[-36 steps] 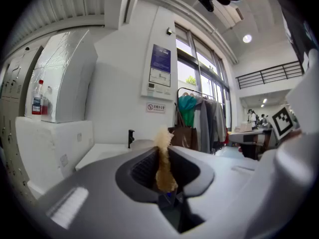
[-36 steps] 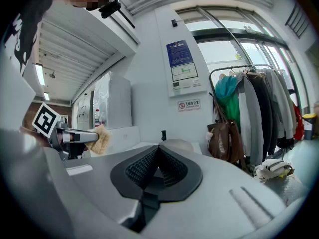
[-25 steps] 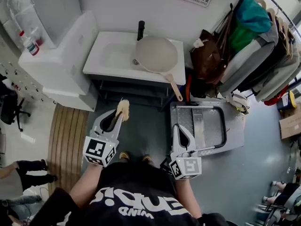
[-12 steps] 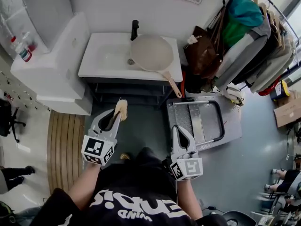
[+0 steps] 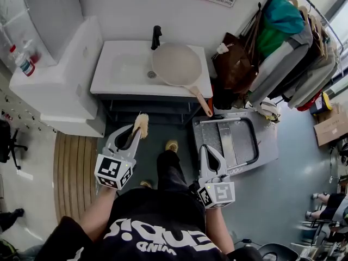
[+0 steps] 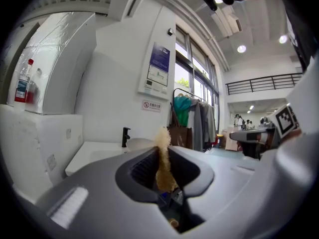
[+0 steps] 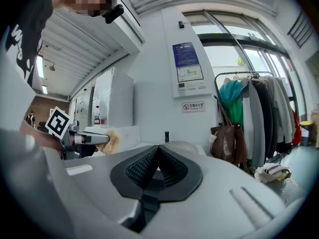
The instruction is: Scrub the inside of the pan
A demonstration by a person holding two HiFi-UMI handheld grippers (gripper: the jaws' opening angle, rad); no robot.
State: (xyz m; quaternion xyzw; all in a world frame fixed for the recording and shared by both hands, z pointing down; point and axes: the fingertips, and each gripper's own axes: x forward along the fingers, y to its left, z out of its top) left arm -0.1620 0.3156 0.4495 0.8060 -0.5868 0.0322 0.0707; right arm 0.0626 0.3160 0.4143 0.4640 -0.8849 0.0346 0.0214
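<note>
Evidently ready for scrubbing, the left gripper clamped what looked like a tan scrubber, well short of the sink. The pan lay on the sink's right side; the right gripper, closed and empty, hung equally short.

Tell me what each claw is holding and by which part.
The left claw pinches a tan fibrous scrubbing pad by one end; the right claw is shut and empty.
</note>
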